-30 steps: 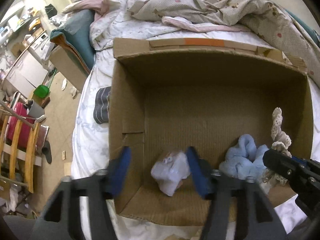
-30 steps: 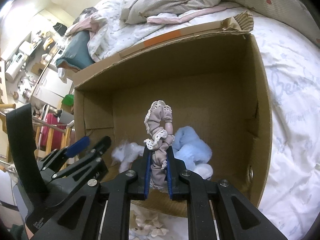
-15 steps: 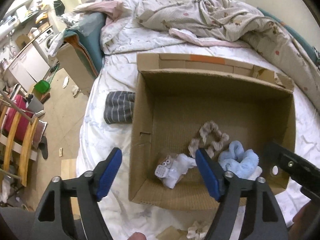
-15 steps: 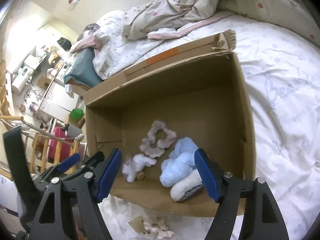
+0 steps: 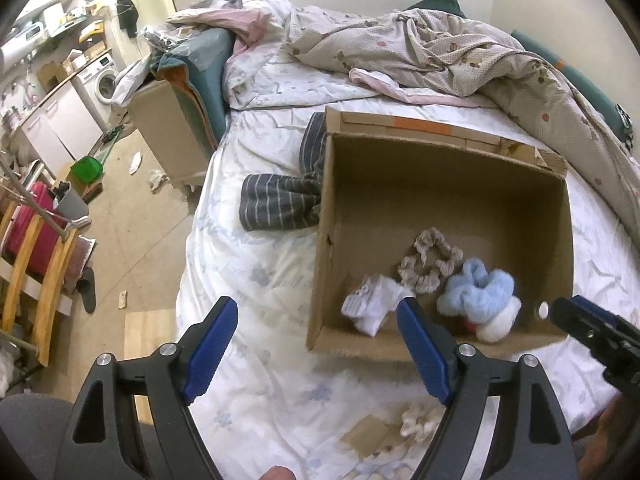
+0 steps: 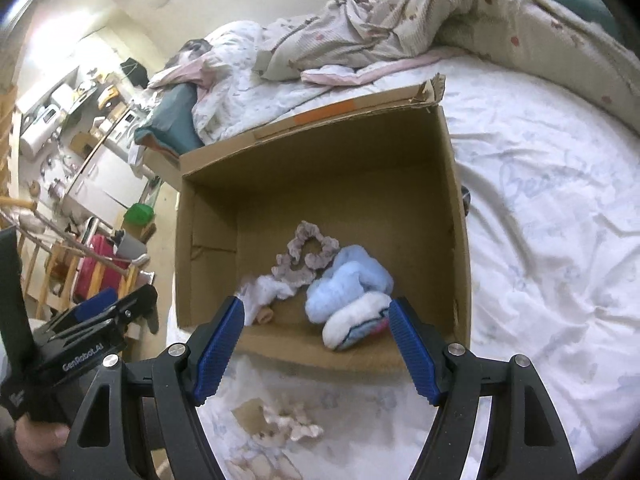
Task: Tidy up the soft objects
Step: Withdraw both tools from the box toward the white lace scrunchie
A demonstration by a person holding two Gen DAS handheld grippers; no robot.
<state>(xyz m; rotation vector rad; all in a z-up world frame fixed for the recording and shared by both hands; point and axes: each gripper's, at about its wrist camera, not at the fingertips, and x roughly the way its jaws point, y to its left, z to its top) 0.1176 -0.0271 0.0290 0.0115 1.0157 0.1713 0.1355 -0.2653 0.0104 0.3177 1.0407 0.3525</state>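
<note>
An open cardboard box (image 5: 448,184) (image 6: 320,168) sits on the bed. Inside lie a beige lace scrunchie (image 5: 430,260) (image 6: 306,256), a white sock bundle (image 5: 370,306) (image 6: 262,294) and a fluffy light-blue and white sock pair (image 5: 480,300) (image 6: 352,304). My left gripper (image 5: 316,354) is open and empty above the sheet near the box's front left corner. My right gripper (image 6: 316,350) is open and empty above the box's front edge. A cream scrunchie with a cardboard scrap (image 5: 416,424) (image 6: 288,424) lies on the sheet in front of the box.
A grey striped garment (image 5: 280,200) lies left of the box. A rumpled quilt (image 5: 440,52) and pillows cover the far bed. The bed's left edge drops to a floor with a chair (image 5: 36,264) and clutter.
My right gripper opened and let the beige scrunchie fall into the box. Both grippers pulled back and up from the box.
</note>
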